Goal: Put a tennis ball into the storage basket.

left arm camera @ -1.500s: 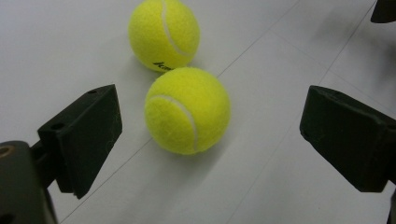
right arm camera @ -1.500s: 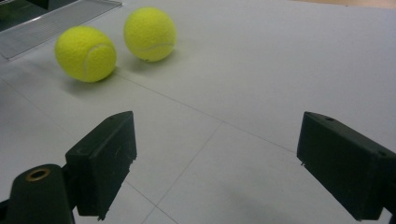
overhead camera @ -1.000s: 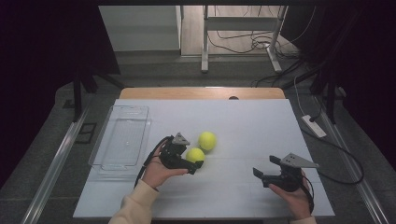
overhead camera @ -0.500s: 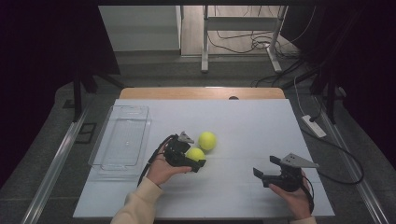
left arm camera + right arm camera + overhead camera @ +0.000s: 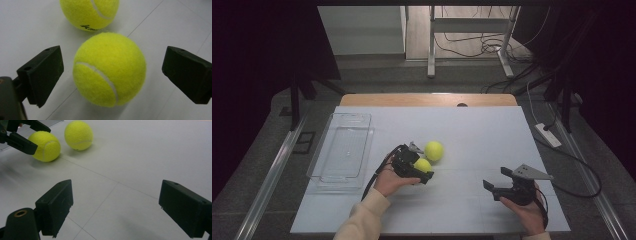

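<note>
Left gripper (image 5: 110, 72) spread wide, jaws released, straddled nearer tennis ball (image 5: 109, 69) w/ clear gap each side; neither jaw touched felt. Ball sat centred btwn jaws on white table (image 5: 30, 22), seam curving across its front. Second tennis ball (image 5: 89, 12) lay just beyond jaws, past first ball, very near it; contact btwn the two couldn't be told. Top of second ball cut off by frame edge, printed black lettering on it too partial to read.

From above, left gripper (image 5: 418, 169) covered part of nearer ball (image 5: 422, 165), far ball (image 5: 434, 150) just past jaw tips. Clear tray (image 5: 341, 150) sat well off to outer side of left gripper.

Right gripper (image 5: 115, 210) also wide open, held nothing, touched nothing; bare tabletop btwn jaws. Both balls far ahead of its jaws, off toward its left jaw. From above, right gripper (image 5: 499, 183) well apart from balls. Jaw bases cut off at bottom edge in both gripper views.
</note>
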`<state>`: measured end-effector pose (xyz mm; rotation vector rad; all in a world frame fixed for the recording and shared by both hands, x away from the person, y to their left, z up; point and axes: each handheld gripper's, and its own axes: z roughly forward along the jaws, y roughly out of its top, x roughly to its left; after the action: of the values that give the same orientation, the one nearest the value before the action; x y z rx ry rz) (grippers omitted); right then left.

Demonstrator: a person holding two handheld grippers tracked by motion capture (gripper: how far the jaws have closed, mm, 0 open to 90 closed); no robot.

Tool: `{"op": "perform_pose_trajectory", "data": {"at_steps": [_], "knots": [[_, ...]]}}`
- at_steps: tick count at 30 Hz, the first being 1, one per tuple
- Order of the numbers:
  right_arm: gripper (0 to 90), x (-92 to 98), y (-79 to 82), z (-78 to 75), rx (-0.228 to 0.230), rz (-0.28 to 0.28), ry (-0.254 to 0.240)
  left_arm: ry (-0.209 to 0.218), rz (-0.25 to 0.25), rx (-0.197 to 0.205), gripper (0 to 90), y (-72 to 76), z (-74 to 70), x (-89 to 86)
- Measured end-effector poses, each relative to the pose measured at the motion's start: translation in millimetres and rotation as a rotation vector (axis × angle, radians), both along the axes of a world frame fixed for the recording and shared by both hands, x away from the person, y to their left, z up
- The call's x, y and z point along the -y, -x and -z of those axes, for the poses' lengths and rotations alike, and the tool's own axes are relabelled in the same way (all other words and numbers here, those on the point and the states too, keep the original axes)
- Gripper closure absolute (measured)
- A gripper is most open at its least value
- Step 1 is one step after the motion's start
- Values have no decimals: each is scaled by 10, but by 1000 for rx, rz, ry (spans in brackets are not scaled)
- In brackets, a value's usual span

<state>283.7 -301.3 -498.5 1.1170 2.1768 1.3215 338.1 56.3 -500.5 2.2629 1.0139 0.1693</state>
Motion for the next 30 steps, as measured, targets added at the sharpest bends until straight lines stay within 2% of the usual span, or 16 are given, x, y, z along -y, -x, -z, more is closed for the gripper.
{"op": "perform_pose_trajectory", "data": {"at_steps": [4,8,9,11,12,17,20,21,23,30], "knots": [[122,4,-1,2,-1,2,-1,-13,8,-4,63,-6,31,23],[122,3,-1,3,-1,3,0,-31,6,-9,119,-4,54,34],[122,1,-1,4,-1,3,0,-36,7,-9,150,0,62,35],[123,2,-1,4,-1,4,0,-49,-1,20,239,13,69,27],[123,4,-2,4,-1,4,1,-45,-2,10,264,10,66,17],[126,15,-4,5,-3,13,2,-47,-10,12,271,19,56,6],[127,16,-4,4,-2,14,2,-38,-4,15,272,33,33,0],[127,19,-4,4,-3,17,2,-16,1,20,272,48,2,-16],[127,19,-4,4,-3,17,3,-2,-2,22,272,63,-14,-21],[127,22,-4,8,-3,17,1,44,2,64,272,163,-134,-73]]}}
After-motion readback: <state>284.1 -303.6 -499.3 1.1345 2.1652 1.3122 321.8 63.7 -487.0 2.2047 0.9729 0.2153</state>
